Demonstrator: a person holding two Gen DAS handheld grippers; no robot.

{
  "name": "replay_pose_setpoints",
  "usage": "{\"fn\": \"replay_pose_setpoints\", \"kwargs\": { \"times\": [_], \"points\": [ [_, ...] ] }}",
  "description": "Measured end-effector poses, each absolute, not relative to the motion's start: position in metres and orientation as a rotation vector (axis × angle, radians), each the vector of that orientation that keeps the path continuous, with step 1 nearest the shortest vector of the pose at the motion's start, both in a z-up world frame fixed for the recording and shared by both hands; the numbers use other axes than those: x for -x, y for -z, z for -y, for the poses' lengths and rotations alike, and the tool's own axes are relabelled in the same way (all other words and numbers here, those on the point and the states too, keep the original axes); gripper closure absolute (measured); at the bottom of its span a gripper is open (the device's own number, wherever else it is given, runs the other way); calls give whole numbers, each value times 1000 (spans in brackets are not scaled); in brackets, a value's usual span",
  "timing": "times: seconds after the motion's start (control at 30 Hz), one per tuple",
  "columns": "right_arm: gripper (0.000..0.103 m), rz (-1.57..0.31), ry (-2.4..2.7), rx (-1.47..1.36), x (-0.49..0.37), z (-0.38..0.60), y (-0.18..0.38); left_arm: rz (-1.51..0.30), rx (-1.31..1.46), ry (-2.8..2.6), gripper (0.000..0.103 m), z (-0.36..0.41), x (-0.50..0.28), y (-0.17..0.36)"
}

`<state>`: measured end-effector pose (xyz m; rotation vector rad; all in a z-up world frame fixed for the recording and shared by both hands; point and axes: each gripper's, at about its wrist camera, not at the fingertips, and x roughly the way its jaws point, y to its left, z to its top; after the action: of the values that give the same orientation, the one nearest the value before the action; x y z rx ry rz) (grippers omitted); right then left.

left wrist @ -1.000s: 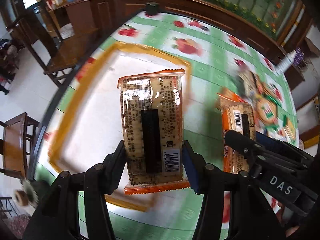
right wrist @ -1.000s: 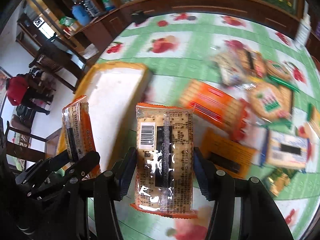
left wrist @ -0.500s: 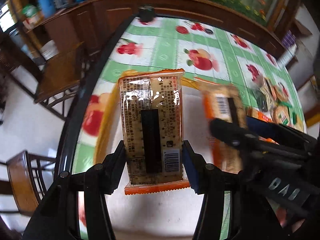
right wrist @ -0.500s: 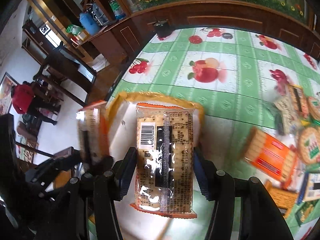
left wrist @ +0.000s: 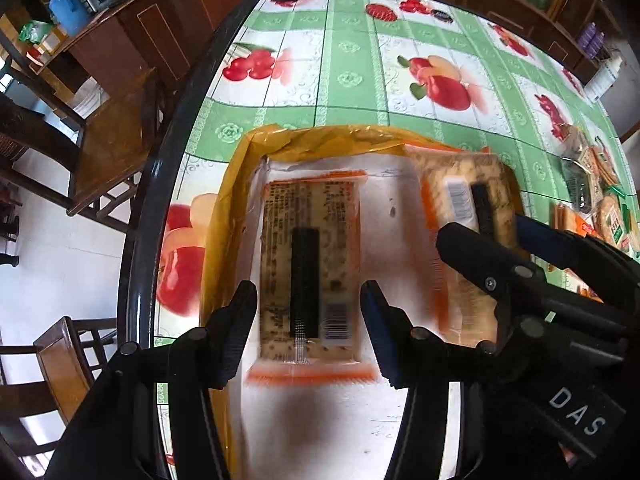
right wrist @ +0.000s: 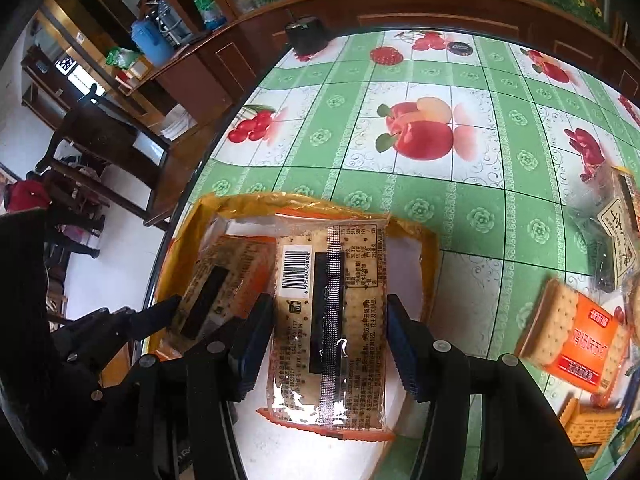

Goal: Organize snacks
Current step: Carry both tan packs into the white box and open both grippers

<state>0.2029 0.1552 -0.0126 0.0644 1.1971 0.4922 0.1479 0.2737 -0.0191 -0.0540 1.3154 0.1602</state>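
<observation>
A yellow-rimmed tray with a white floor sits at the table's left edge; it also shows in the right wrist view. My left gripper is open over it, and a cracker pack lies loose between its fingers, blurred. My right gripper is shut on a second cracker pack and holds it over the tray's right half. In the left wrist view that pack shows on the right, held by the right gripper.
More snack packs lie on the green fruit-print tablecloth at the right, among them an orange cracker pack. The table's dark rim runs along the left, with wooden chairs beyond it. A black object stands at the far edge.
Both grippers moved left from the snack pile to over the tray. My left gripper has opened and its pack has dropped away from the fingers. The right gripper still grips its pack.
</observation>
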Motion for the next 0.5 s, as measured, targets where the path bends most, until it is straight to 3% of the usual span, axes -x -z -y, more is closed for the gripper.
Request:
{"fn": "replay_pose_setpoints", "kwargs": {
  "times": [0.5],
  "points": [
    [44, -1169, -487, -59, -190, -134, -4, -1311, 137, -261, 50, -277, -125, 6]
  ]
}}
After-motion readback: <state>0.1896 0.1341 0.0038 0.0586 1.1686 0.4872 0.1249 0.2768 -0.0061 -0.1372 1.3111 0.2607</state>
